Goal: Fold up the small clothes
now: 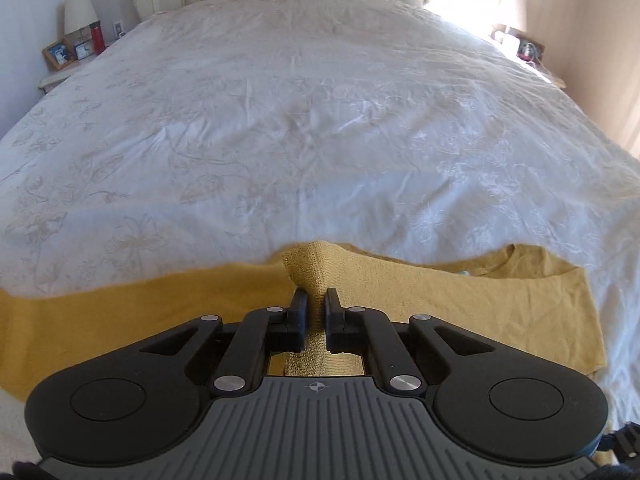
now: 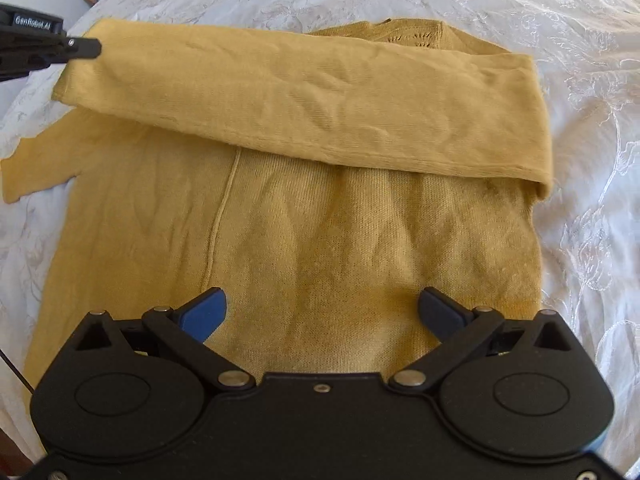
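bed (image 1: 304,100): white embroidered cover, carries everything.
sweater (image 2: 320,248): mustard knit, flat on bed, body just ahead of right gripper.
sleeve (image 2: 304,100): folded across chest, long axis left-right; cuff end at left.
left gripper (image 1: 316,308): jaws clenched on cuff, nearer hand for next fold.
right gripper (image 2: 322,312): jaws spread wide, empty, over hem.

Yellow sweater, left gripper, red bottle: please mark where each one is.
Yellow sweater (image 2: 340,240), right wrist view, on its body.
Left gripper (image 1: 316,304), left wrist view, between fingertips.
Red bottle (image 1: 96,38), left wrist view, on its side.
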`<state>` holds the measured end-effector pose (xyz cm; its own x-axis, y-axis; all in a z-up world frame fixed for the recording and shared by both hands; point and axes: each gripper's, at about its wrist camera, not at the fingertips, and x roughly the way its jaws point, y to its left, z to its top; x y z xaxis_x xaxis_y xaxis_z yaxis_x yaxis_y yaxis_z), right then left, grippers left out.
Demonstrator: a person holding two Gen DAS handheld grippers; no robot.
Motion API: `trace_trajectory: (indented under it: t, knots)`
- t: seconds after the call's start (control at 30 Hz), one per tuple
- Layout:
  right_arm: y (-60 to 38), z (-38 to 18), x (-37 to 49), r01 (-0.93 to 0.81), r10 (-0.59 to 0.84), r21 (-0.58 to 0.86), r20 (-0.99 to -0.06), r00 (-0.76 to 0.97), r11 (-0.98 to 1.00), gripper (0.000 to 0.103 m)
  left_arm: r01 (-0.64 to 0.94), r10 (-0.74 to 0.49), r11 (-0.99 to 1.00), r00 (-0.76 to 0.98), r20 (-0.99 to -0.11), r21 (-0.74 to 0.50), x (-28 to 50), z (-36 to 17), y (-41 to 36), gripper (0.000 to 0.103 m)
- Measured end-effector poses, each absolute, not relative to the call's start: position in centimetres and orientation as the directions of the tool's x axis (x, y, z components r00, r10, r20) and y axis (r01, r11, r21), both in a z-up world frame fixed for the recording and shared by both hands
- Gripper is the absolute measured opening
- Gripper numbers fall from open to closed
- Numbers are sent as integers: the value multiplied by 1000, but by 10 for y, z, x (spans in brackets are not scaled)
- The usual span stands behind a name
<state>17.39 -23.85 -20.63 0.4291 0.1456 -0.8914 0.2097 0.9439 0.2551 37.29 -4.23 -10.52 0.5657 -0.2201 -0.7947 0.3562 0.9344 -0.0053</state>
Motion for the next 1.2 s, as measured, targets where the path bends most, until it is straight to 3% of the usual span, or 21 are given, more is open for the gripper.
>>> trace_trajectory:
  t: [0.4,0.5,0.67,0.77,0.83,1.1,1.2]
  knots:
    - [-261,-171,183,184,113,246,-838,534,952,102,247,-68,967,467,-882,56,404,-173,-10,12]
    - [-271,-171,202,188,100,244,-822,560,951,102,232,-29,969,445,-895,83,407,-185,-12,24]
    - [-294,-186,245,197,76,226,-819,569,954,102,203,-40,978,436,-899,56,408,-196,-2,37]
    - [-308,-197,264,203,75,226,-822,565,953,102,194,-48,980,447,-893,45,406,-197,5,54]
    - [-319,-208,276,214,79,232,-831,550,949,102,196,-57,980,445,-894,35,406,-201,11,81]
    - [-371,-242,296,372,-3,192,-886,464,908,103,237,-85,971,456,-886,29,406,-211,4,103]
    - [-380,-236,293,399,-24,186,-885,466,898,103,235,-84,972,454,-887,28,408,-212,4,103]
